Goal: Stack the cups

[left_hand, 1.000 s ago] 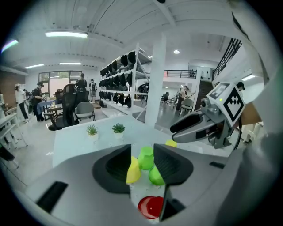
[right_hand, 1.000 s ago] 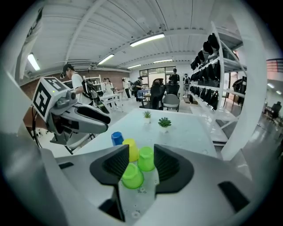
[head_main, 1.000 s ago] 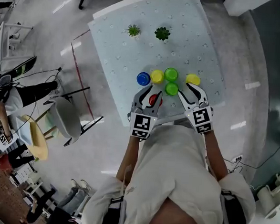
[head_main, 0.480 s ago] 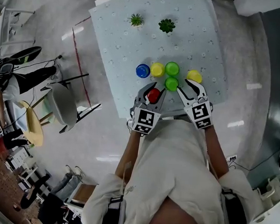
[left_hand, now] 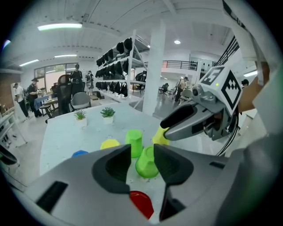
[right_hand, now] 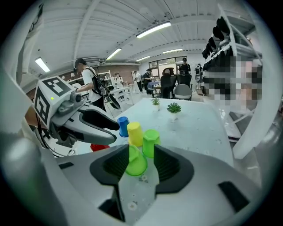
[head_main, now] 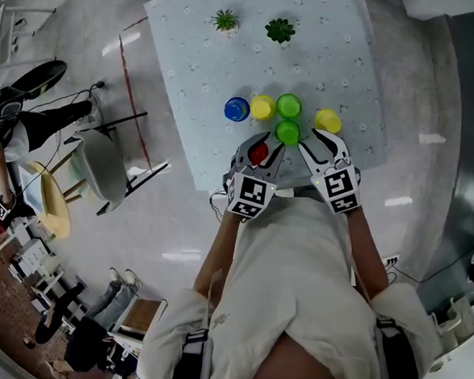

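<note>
Crowding near edge of table (head_main: 331,58), 6 cups (head_main: 287,132); open room beyond.

Blue cup (head_main: 237,108), yellow cup (head_main: 262,107) and green cup (head_main: 289,106) stand in a row, second yellow cup (head_main: 328,120) apart. Light green cup (head_main: 288,132) lies tilted; red cup (head_main: 259,154) near it.

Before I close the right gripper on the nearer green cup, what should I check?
1. Right gripper empty: ok, jaws apart, nothing between.
2. Nearer green cup lined up ahead of it: ok.
3. Left gripper holding red cup: cannot tell; the cup sits low between parted jaws.
4. Grippers apart from each other: ok.
5. Room behind target: not ok, other green cup stands close behind.
</note>
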The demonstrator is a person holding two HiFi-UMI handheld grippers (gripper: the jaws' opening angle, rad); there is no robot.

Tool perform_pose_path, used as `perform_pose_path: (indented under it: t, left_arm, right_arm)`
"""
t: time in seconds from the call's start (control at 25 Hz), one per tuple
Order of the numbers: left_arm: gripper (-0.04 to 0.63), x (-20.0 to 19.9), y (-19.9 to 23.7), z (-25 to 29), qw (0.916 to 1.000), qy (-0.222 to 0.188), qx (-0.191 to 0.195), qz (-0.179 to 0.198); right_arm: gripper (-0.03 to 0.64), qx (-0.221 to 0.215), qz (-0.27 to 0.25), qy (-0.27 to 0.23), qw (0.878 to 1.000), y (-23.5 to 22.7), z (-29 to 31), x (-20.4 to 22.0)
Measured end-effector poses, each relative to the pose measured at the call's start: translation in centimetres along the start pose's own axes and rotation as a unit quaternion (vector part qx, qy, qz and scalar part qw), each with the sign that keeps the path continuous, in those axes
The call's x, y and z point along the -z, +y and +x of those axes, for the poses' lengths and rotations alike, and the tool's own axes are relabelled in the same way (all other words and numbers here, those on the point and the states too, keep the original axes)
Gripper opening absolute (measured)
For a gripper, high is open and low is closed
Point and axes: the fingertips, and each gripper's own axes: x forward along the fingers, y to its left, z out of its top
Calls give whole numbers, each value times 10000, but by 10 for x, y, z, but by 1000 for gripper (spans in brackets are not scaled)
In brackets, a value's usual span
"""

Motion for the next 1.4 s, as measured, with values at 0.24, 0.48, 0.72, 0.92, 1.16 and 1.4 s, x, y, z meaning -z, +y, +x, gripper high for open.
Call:
perform_pose_path:
  t: [0.24, 0.48, 0.72, 0.92, 1.16, 1.4]
  left_arm:
    - [176, 8, -8, 13, 9999, 112, 56, 72]
    - [197, 14, -16, 24, 9995, 244, 130, 178]
    - [220, 18, -20, 33, 9980, 383, 61, 497]
    - [236, 16, -25, 35, 9966, 468, 70, 678]
    - [239, 15, -26, 43, 9942, 665, 5, 845]
    - [242, 21, -28, 50, 9901, 959, -21, 1021]
  right_arm:
    - [172, -3, 29, 21, 10000, -5, -3, 9]
    - [172, 46, 98, 29, 9999, -11, -7, 14]
    - [172, 59, 133, 24, 9999, -14, -10, 19]
    - [172, 66, 141, 24, 9999, -16, -13, 19]
    - [172, 47, 145, -2, 9999, -16, -14, 21]
    - [172, 68, 168, -31, 9998, -20, -19, 21]
